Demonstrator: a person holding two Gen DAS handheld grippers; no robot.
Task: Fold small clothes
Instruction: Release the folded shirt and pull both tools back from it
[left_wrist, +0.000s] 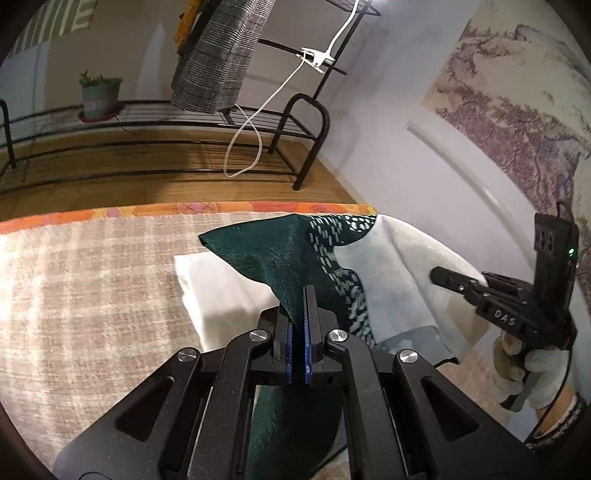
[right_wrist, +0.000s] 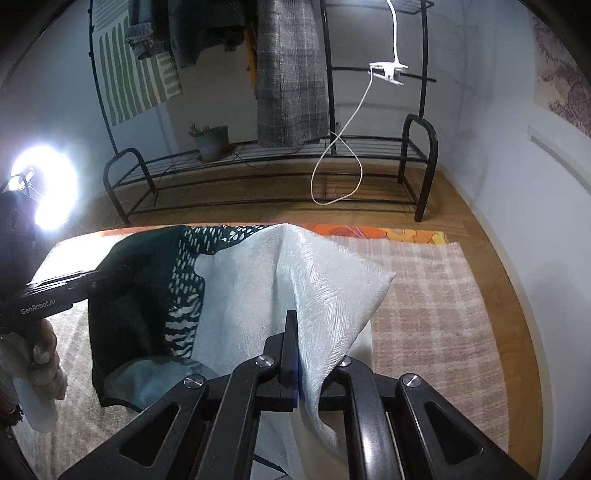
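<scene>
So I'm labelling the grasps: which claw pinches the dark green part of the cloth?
The left claw: it is shut on the dark green corner of the cloth. The right claw is shut on the pale, whitish corner.

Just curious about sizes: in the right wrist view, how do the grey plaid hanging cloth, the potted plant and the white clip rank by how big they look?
1. Grey plaid hanging cloth
2. Potted plant
3. White clip
</scene>
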